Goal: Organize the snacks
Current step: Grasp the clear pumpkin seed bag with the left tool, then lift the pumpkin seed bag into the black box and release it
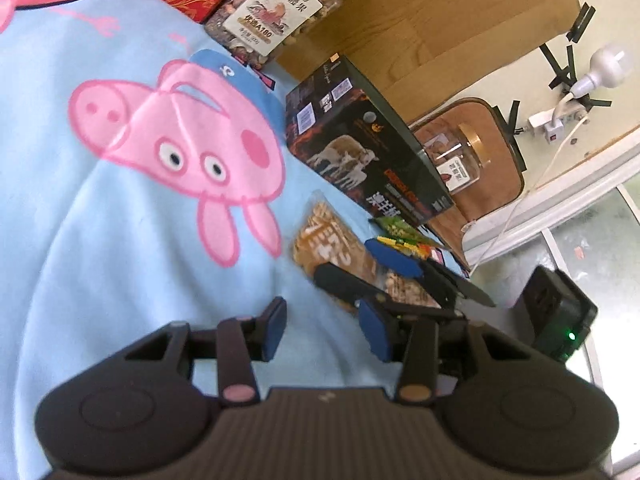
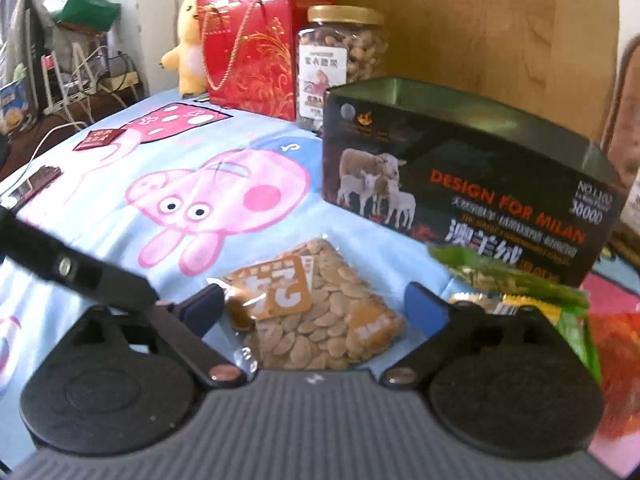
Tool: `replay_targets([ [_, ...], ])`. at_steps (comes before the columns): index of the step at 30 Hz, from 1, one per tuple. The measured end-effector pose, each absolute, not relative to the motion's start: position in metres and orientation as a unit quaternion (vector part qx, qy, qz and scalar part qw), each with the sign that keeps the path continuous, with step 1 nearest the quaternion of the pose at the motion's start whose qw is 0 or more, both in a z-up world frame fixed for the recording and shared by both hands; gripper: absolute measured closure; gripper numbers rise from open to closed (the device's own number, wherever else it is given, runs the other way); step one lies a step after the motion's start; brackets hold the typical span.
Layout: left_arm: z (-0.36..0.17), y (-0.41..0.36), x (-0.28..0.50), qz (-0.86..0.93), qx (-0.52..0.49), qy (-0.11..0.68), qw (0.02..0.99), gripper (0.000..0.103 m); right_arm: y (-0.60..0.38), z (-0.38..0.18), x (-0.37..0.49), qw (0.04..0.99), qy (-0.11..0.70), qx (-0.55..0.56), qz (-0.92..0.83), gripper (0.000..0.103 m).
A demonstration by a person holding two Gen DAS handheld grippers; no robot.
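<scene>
A clear packet of pale seeds with orange labels lies flat on the blue cartoon bedsheet. My right gripper stands open around it, one blue pad on each side, neither pressing. The left wrist view shows the same packet under the right gripper. My left gripper hovers over bare sheet just left of the packet, open, with nothing between its pads. A green snack packet lies to the right, against an open black box printed with sheep.
A jar of nuts and a red gift bag stand at the back beside a yellow plush toy. Two small dark red packets lie far left on the sheet. Cables and clutter sit beyond the bed's left edge.
</scene>
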State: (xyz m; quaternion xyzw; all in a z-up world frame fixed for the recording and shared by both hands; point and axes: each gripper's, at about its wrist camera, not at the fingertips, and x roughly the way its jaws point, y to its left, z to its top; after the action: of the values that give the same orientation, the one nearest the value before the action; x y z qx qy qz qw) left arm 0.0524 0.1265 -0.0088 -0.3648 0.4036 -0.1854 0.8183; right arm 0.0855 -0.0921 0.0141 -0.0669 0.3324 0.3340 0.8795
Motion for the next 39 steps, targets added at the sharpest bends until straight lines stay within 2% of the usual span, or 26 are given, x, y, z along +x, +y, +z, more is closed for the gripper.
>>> replay_targets([
  [2,-0.011,0.129,0.048,-0.187,-0.373,0.402,0.815,0.061,-0.098,0.016,0.072,0.882,0.337,-0.037,0.327,0.034],
  [5,-0.013,0.13,0.045,-0.189,-0.38,0.401,0.812,0.06,-0.112,0.018,0.053,0.88,0.354,0.039,0.313,0.053],
  [8,-0.012,0.131,0.043,-0.188,-0.378,0.401,0.813,0.059,-0.11,0.018,0.032,0.876,0.355,0.073,0.318,0.051],
  [12,-0.012,0.137,0.034,-0.189,-0.388,0.404,0.807,0.058,-0.125,0.025,0.021,0.82,0.371,0.151,0.408,0.051],
  [15,-0.012,0.142,0.025,-0.194,-0.399,0.405,0.799,0.057,-0.128,0.03,0.01,0.855,0.343,0.091,0.377,0.044],
  [19,-0.01,0.139,0.021,-0.192,-0.39,0.405,0.804,0.05,-0.122,0.019,0.006,0.877,0.33,0.02,0.349,0.032],
  [21,-0.013,0.135,0.027,-0.192,-0.392,0.403,0.804,0.051,-0.114,0.012,0.005,0.884,0.312,0.003,0.348,0.03],
  [22,-0.015,0.134,0.029,-0.193,-0.395,0.399,0.805,0.054,-0.106,0.012,0.003,0.886,0.307,-0.013,0.347,0.033],
  [24,-0.014,0.131,0.032,-0.182,-0.388,0.391,0.815,0.062,-0.092,0.013,-0.004,0.886,0.303,-0.036,0.35,0.046],
  [25,-0.015,0.131,0.034,-0.185,-0.389,0.396,0.811,0.079,-0.086,0.012,-0.007,0.885,0.3,-0.044,0.354,0.062],
  [26,-0.02,0.129,0.037,-0.21,-0.409,0.408,0.789,0.087,-0.084,0.012,-0.01,0.884,0.295,-0.05,0.359,0.086],
  [33,-0.014,0.124,0.036,-0.211,-0.403,0.401,0.795,0.088,-0.075,0.012,-0.02,0.893,0.268,-0.065,0.356,0.09],
  [36,-0.013,0.129,0.035,-0.208,-0.409,0.394,0.796,0.091,-0.079,0.018,-0.027,0.902,0.25,-0.069,0.344,0.092],
  [39,-0.012,0.137,0.036,-0.21,-0.423,0.385,0.793,0.091,-0.083,0.025,-0.034,0.907,0.224,-0.068,0.349,0.088],
])
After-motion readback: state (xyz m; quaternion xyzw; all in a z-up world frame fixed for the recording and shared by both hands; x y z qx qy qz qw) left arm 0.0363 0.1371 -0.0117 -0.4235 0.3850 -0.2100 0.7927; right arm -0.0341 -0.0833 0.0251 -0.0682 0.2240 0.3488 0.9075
